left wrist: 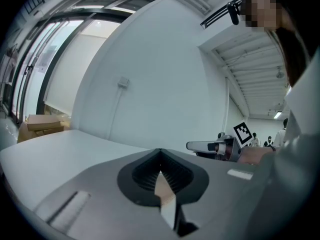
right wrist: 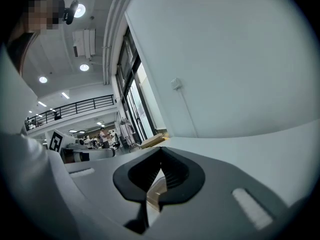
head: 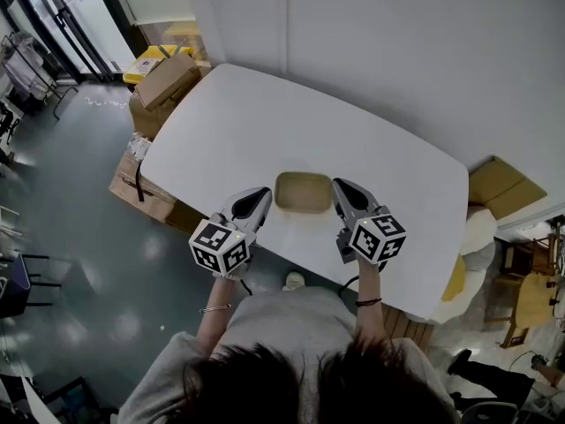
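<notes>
The shallow tan tray (head: 303, 193) lies flat on the white table (head: 265, 117), between my two sets of fingers and fairly near the table edge on my side. My left gripper (head: 263, 193) has its fingers pressed together, tips meeting, just off the tray's left rim. My right gripper (head: 336, 185) is closed the same way at the right rim, touching it or nearly so; I cannot tell which. Neither clamps anything, and only a tan sliver shows through the slit behind each pair of tips. I judge that closed fingers can only shove. A harder nudge from the right could spin the light-looking tray or slide it towards the near edge. Tips riding up the low rim could tilt it.
</notes>
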`<state>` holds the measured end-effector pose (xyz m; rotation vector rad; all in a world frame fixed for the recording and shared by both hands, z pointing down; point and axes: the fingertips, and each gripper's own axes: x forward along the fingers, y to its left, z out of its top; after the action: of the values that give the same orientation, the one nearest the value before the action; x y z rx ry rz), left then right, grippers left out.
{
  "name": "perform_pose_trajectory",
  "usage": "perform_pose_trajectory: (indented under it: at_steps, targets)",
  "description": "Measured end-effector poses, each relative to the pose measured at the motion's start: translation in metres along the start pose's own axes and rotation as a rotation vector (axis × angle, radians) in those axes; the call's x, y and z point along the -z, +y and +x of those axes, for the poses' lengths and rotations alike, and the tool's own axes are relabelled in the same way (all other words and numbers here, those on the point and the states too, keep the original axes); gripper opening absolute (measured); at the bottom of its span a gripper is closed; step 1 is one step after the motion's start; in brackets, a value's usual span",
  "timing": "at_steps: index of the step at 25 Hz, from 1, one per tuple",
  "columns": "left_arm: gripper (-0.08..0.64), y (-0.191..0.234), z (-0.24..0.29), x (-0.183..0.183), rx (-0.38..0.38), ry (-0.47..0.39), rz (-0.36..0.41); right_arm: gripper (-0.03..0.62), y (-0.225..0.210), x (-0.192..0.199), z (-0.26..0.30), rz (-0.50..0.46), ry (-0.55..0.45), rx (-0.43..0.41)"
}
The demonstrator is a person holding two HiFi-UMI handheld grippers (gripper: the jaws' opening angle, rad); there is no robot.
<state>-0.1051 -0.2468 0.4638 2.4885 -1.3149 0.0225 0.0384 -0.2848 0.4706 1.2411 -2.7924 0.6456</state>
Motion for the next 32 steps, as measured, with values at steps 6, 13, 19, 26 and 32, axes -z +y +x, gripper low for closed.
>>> perform_pose_trajectory:
  at_steps: [6, 13, 19, 26, 32]
  targets:
    - [-0.009, 0.010, 0.011, 0.014, -0.004, 0.043, -0.013, 0.014, -0.013, 0.025, 0.014, 0.021, 0.066, 0.023]
    - [-0.009, 0.017, 0.022, 0.044, 0.042, 0.135, -0.047, 0.014, -0.033, 0.039, 0.013, 0.072, 0.098, 0.108]
    - [-0.009, 0.023, 0.036, 0.057, 0.088, 0.185, -0.060, 0.014, -0.050, 0.059, 0.016, 0.104, 0.151, 0.203]
    - [-0.009, 0.034, 0.049, 0.063, 0.094, 0.205, -0.081, 0.016, -0.072, 0.080, 0.019, 0.114, 0.256, 0.292]
    - [-0.009, 0.045, 0.049, 0.074, 0.091, 0.230, -0.103, 0.086, -0.084, 0.100, 0.025, 0.143, 0.314, 0.349]
